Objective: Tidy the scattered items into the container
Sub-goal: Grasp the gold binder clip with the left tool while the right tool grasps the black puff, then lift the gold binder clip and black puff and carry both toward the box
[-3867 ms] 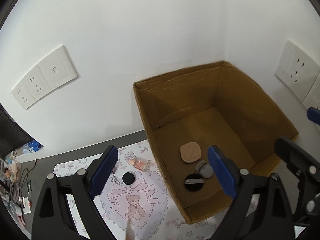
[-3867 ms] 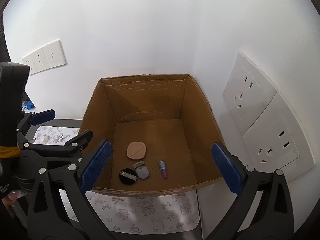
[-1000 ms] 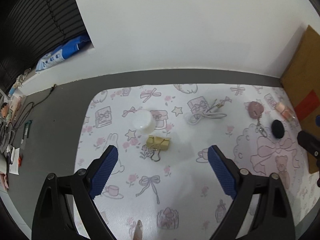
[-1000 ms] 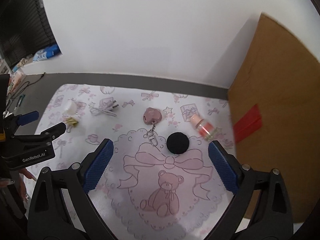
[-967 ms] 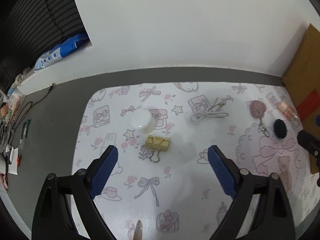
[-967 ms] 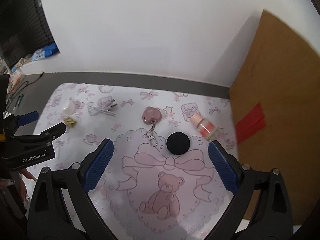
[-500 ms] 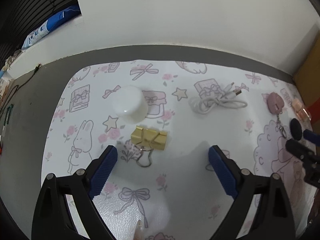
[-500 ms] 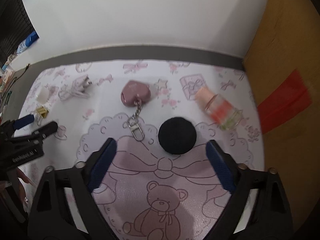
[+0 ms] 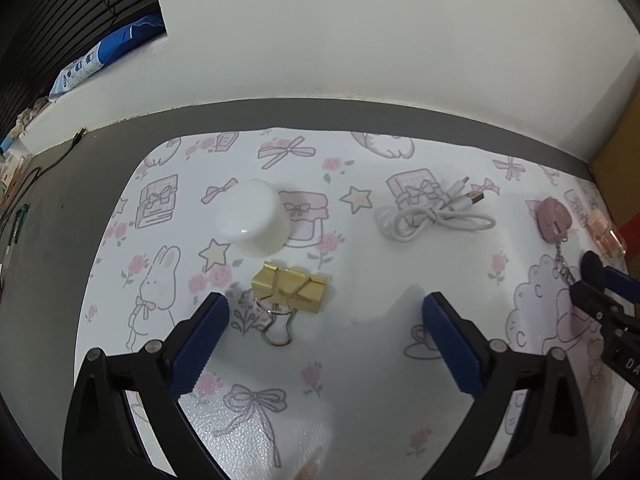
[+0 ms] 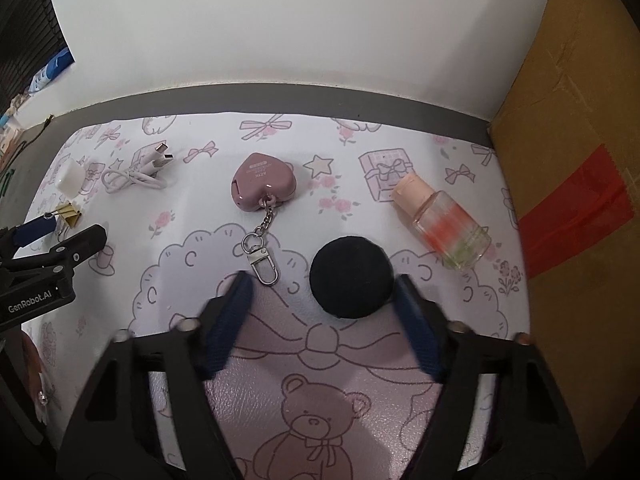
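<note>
right tongs (image 10: 322, 294) closing, black puff (image 10: 351, 276) between, unpinched | left tongs (image 9: 325, 316) wide, empty | bottle (image 10: 442, 222) clear only right view

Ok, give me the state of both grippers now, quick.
Left gripper: open, empty, over the gold binder clip.
Right gripper: closing, black round puff between fingers, not yet gripped.

A plain white wall (image 9: 360, 32) rises behind a grey table (image 9: 52, 248), which carries a pale mat (image 10: 340, 380) printed with bows, stars and a bear. To the left, dark slatted blinds (image 9: 60, 8) stand above a white sill (image 9: 120, 76) (a blue packet (image 9: 100, 56) lies there). Light is soft, even.
</note>
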`<control>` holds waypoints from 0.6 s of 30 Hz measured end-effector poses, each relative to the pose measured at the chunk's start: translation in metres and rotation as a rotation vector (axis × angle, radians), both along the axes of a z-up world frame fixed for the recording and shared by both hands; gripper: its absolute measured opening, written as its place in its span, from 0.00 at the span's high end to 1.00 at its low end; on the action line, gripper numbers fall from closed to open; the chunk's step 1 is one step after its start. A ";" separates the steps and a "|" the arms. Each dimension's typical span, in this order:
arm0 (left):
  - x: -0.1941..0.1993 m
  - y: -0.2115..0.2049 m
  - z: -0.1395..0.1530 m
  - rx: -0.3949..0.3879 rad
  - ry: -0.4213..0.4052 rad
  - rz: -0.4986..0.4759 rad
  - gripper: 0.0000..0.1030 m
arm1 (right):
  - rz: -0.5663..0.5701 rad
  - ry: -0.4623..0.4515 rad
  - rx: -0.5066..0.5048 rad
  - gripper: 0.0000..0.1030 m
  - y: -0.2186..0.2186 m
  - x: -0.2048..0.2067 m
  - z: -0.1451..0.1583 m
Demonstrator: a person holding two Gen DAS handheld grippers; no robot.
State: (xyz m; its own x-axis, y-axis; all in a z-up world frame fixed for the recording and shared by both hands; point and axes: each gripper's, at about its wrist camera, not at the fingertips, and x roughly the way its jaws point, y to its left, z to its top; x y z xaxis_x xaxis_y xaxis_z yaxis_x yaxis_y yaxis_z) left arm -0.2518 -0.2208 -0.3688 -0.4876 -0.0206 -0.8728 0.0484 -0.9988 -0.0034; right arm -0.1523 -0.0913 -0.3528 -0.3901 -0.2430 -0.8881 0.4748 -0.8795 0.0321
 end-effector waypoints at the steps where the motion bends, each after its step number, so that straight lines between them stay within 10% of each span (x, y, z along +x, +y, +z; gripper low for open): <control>1: 0.001 0.001 0.001 -0.001 0.005 0.000 0.12 | 0.000 0.001 0.001 0.47 0.001 0.000 0.001; 7: 0.011 0.008 0.008 -0.006 0.053 -0.044 0.68 | 0.009 0.004 0.007 0.60 0.001 0.002 0.003; 18: 0.010 0.020 0.004 -0.030 0.071 -0.056 0.70 | 0.009 0.006 0.003 0.62 -0.001 0.003 0.004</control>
